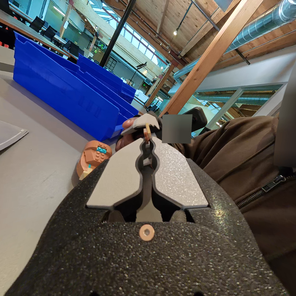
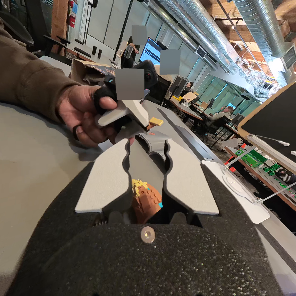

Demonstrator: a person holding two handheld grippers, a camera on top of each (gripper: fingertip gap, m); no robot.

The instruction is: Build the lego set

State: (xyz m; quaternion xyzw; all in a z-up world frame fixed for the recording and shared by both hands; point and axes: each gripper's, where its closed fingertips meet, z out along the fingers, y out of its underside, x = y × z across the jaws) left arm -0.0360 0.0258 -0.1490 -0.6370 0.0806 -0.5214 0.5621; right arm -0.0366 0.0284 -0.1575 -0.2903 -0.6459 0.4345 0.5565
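My left gripper (image 1: 148, 141) is shut on a small Lego piece (image 1: 148, 130), a tan plate on an orange-brown part, and holds it up in the air. In the right wrist view a hand holds this gripper (image 2: 146, 127), and the piece (image 2: 156, 122) sticks out of its tips. My right gripper (image 2: 147, 141) is open and empty, its tips just short of the piece; it faces me in the left wrist view (image 1: 141, 126). The orange-brown rounded Lego model (image 1: 94, 158) with teal and tan bricks sits on the grey table, below my right gripper (image 2: 147, 201).
Blue plastic bins (image 1: 64, 89) stand in a row on the table behind the model. A paper booklet (image 1: 9, 136) lies at the left. A white flat fixture with thin rods (image 2: 237, 189) is at the table's right edge. A cardboard box (image 2: 83, 68) is behind. Both grippers' tips are close together, under 4 cm apart.
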